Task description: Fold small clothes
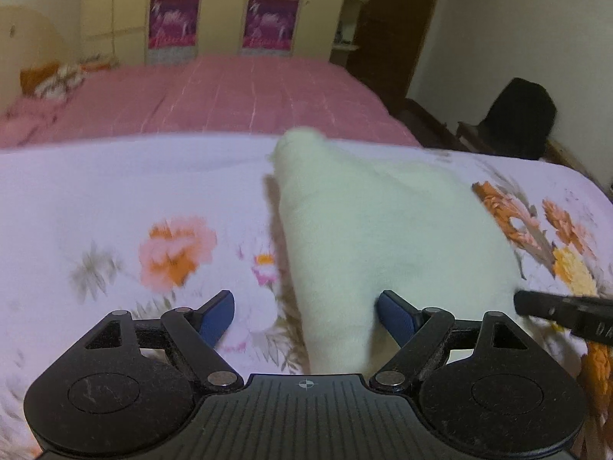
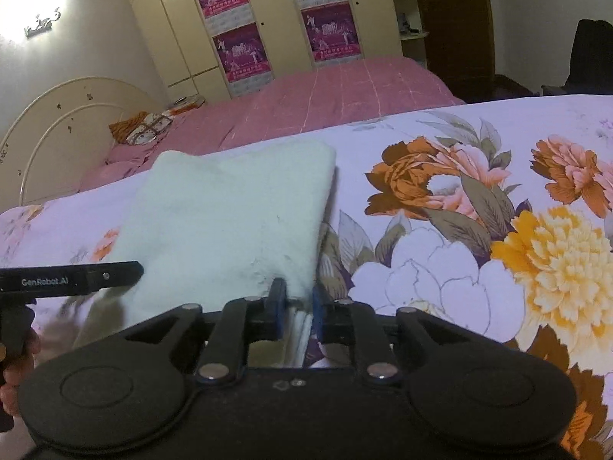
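A white fleecy garment (image 1: 383,222) lies folded on a floral sheet (image 1: 115,191). My left gripper (image 1: 306,306) stands open wide, and the garment's near end runs between its blue pads without being pinched. In the right wrist view the same garment (image 2: 230,222) is a neat rectangle. My right gripper (image 2: 298,299) is nearly closed on the garment's near right corner, whose layered edges fill the narrow gap between the pads. One finger of the left gripper (image 2: 76,278) hovers over the garment's near left edge.
The floral sheet (image 2: 459,268) spreads wide to the right of the garment. Behind it lies a pink bed (image 1: 230,92) with a cream headboard (image 2: 57,134) and wardrobes (image 2: 268,19). A black chair (image 1: 521,119) stands at the far right. A hand (image 2: 15,383) holds the left gripper.
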